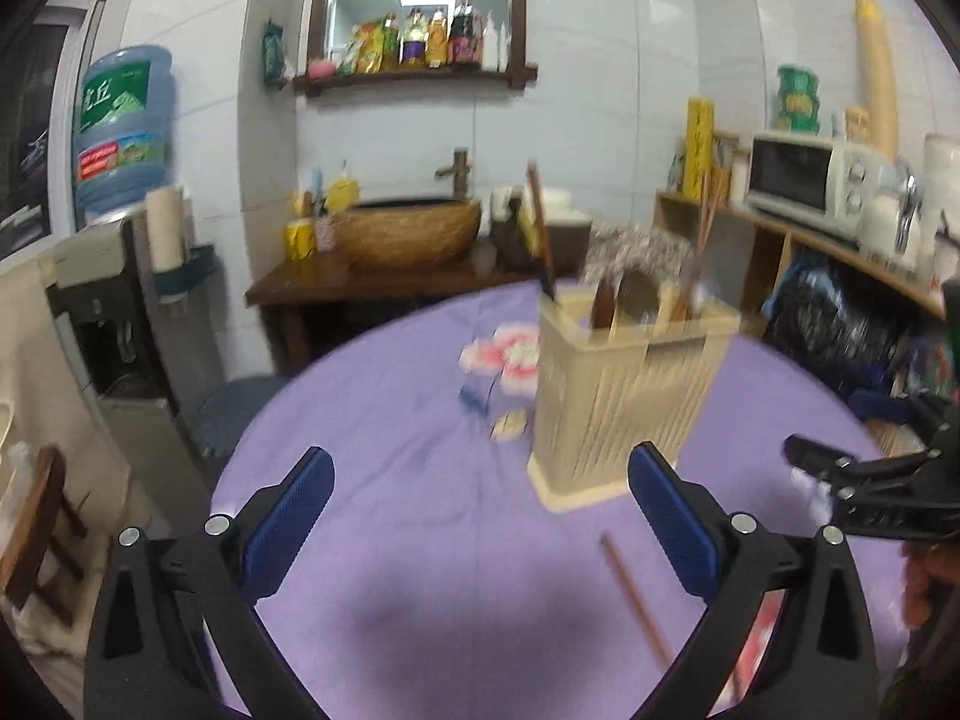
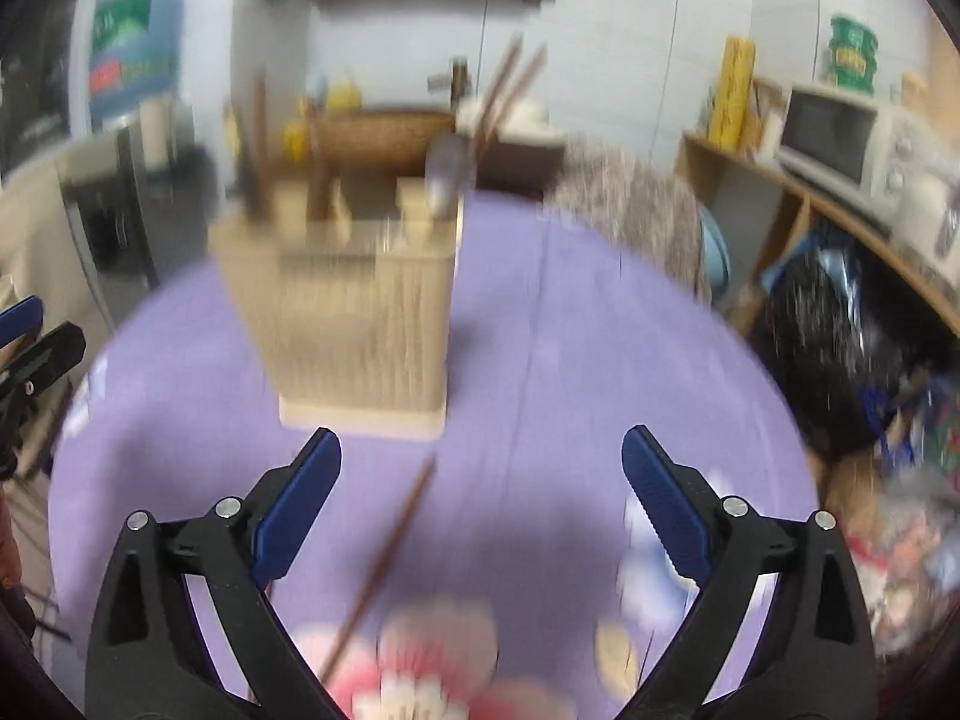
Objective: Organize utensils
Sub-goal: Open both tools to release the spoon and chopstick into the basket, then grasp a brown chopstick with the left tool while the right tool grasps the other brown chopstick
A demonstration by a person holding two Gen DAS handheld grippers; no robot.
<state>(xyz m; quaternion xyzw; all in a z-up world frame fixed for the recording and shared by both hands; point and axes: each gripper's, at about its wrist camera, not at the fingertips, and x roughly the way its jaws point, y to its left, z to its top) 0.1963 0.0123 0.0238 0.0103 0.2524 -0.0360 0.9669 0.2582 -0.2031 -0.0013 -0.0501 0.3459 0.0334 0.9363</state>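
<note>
A beige slatted utensil holder (image 1: 630, 384) stands on the round purple tablecloth (image 1: 420, 540), with chopsticks, a spoon and dark handles upright in it. It also shows in the right wrist view as the utensil holder (image 2: 354, 312), blurred. One brown chopstick (image 1: 636, 594) lies on the cloth in front of it, between the two grippers; the same chopstick (image 2: 390, 552) slants between the right fingers. My left gripper (image 1: 480, 480) is open and empty above the cloth. My right gripper (image 2: 480, 468) is open and empty too; its fingertips (image 1: 810, 450) show at the left view's right edge.
Behind the table stand a wooden washstand with a basin (image 1: 414, 234), a water dispenser (image 1: 120, 300) at left and a shelf with a microwave (image 1: 804, 180) at right. Black bags (image 1: 840, 330) sit by the table's right edge. A wooden chair (image 1: 42, 528) is at far left.
</note>
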